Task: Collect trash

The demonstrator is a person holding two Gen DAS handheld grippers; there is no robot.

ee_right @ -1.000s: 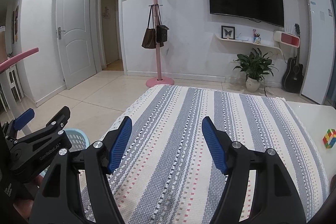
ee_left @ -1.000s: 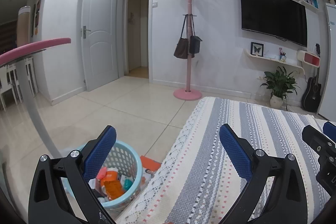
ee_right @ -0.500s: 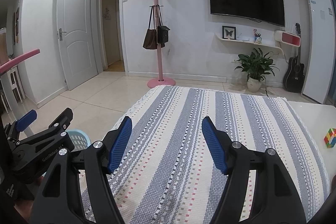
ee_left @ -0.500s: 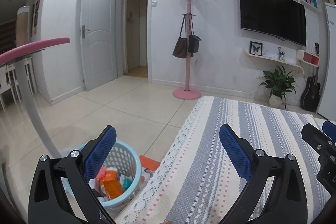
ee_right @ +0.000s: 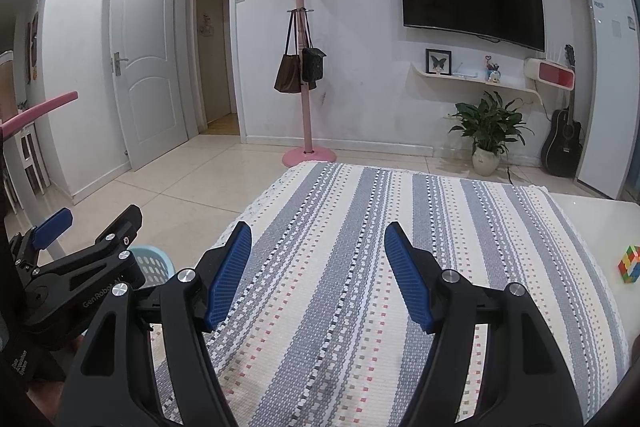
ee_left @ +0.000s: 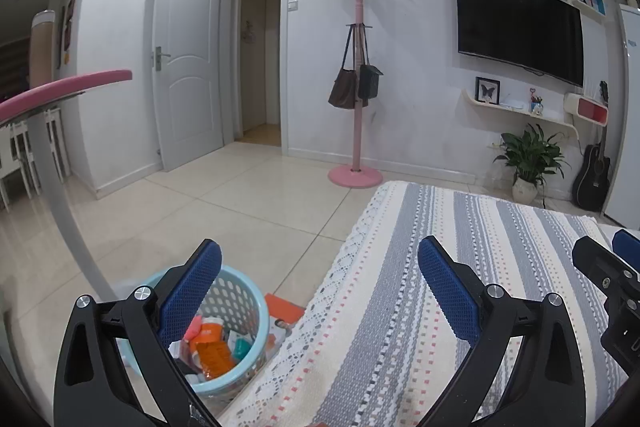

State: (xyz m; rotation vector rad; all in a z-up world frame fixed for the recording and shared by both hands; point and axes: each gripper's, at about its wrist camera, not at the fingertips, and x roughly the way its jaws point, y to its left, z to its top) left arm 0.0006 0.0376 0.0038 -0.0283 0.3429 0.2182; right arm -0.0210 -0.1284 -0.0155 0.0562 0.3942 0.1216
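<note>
Left wrist view: left gripper (ee_left: 320,275) jaws spread, empty, unchanged from a second ago. Pale blue perforated plastic basket (ee_left: 240,297) on the floor just beside the striped woven tablecloth (ee_left: 400,327), holding orange and white packaging trash (ee_left: 212,347); same position. Right gripper (ee_right: 318,267) likewise released, nothing between its blue pads. Pink coat stand (ee_left: 356,67) beyond, unshifted.

Both grippers point forward and slightly down, side by side. The left gripper (ee_left: 320,291) has its blue-padded jaws spread wide with nothing between them. The right gripper (ee_right: 318,275) stands just beside it, its jaws likewise apart and empty, and neither set of pads (ee_right: 230,273) presses on anything.
</note>
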